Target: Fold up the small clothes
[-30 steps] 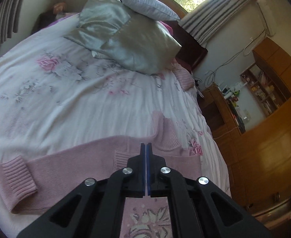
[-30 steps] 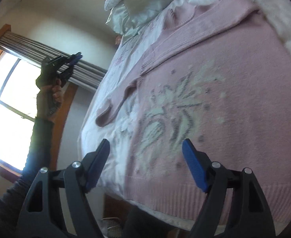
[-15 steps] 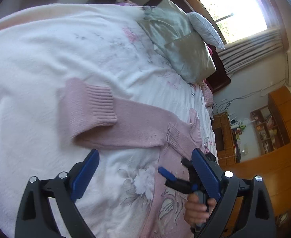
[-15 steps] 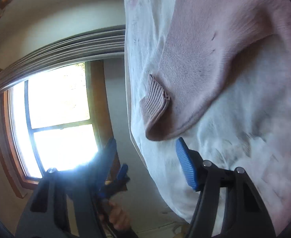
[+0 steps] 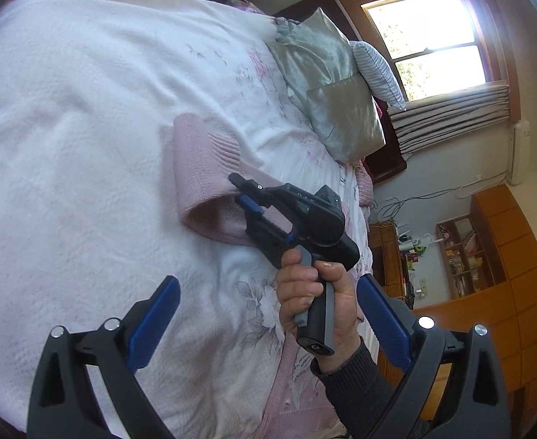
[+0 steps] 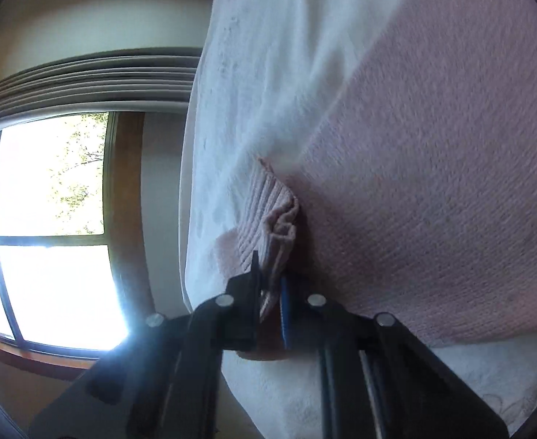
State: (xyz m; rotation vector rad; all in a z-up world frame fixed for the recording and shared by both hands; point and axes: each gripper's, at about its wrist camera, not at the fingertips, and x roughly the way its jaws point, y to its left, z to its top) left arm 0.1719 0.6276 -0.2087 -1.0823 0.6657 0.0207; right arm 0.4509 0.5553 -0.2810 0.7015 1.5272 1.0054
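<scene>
Loads of bare white bed (image 5: 67,139) off to the left, pillows (image 5: 334,109) up by the window end. My left gripper (image 5: 264,314) hangs wide open above the sheet, holding nothing. The pink sweater (image 5: 202,168) lies ahead, and my right gripper (image 6: 270,289) is clamped on its ribbed cuff (image 6: 268,216), looks slightly lifted, blurry though.

Left gripper (image 5: 264,307) at the bottom of its frame, jaws spread wide, right hand (image 5: 314,292) centre frame gripping the handle, right gripper (image 6: 270,285) lower centre, jaws closed on a cuff (image 6: 268,216), dark sleeve (image 5: 359,391) lower right.
</scene>
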